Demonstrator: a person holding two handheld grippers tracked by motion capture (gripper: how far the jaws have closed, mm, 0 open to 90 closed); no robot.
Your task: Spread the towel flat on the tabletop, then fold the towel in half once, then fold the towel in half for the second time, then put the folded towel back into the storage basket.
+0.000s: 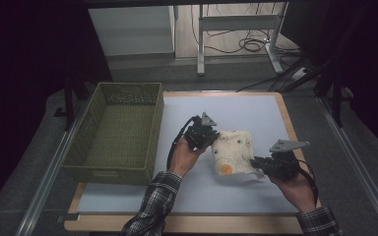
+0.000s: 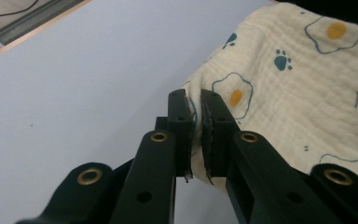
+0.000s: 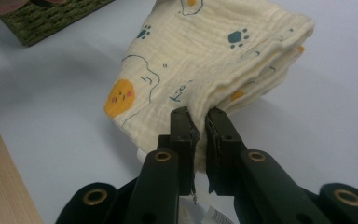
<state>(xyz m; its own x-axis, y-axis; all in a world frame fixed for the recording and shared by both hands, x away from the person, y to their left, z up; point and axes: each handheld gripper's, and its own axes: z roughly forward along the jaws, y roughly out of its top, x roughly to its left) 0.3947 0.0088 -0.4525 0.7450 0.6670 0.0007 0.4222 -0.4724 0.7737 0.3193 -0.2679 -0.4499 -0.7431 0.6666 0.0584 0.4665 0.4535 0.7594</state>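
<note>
A folded cream cloth (image 1: 233, 151) printed with fried eggs and paw marks hangs between my two grippers just above the white table top (image 1: 246, 110). My left gripper (image 1: 211, 139) is shut on the cloth's left edge (image 2: 279, 88), the fabric pinched between its black pads. At the cloth's near right corner my right gripper (image 1: 257, 163) is shut on the stacked layers (image 3: 205, 60). In the right gripper view a white label (image 3: 214, 215) peeks out under the jaws.
An empty green woven basket (image 1: 115, 130) stands at the left of the table, its corner (image 3: 46, 18) also in the right gripper view. The table's wooden rim (image 1: 187, 223) runs along the front. Desk legs and cables (image 1: 248, 44) lie on the floor behind.
</note>
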